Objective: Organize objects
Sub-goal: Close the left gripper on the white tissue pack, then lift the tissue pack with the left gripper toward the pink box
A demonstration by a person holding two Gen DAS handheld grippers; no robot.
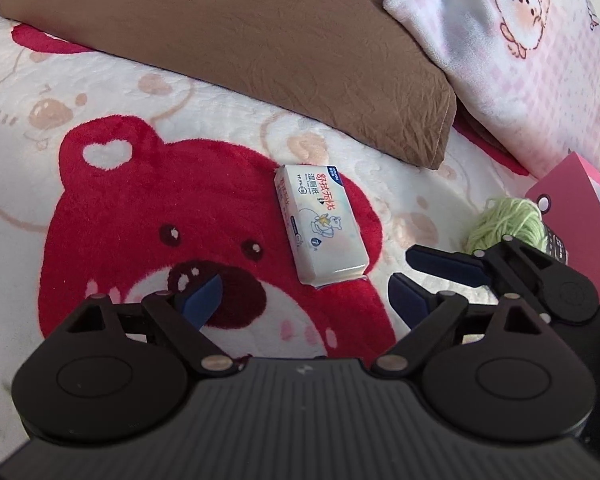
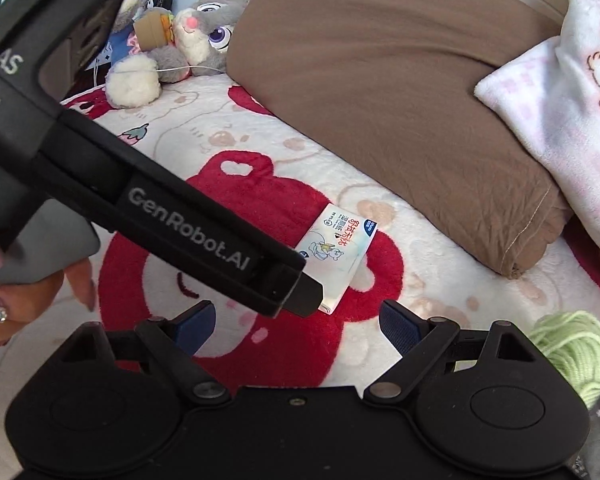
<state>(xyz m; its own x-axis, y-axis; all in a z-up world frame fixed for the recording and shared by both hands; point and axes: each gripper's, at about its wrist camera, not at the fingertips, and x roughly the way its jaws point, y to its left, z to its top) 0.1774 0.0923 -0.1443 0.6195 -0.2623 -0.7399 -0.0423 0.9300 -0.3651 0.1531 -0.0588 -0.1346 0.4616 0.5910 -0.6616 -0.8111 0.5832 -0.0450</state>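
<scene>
The approach step is judged to be in hand. The left gripper (image 1: 300, 300) is held wide open with nothing gripped, and the wipes packet (image 1: 320, 224) is seen lying flat on the bear blanket (image 1: 100, 208) just ahead of its fingertips, untouched. The right gripper (image 2: 296, 328) is likewise spread and empty, with green yarn (image 2: 572, 344) beside its right finger. Next, the packet's narrow width must be straddled before closing.

Bed blanket (image 1: 100, 92) — wipes pack (image 1: 320, 224), yarn (image 1: 504, 220)
</scene>
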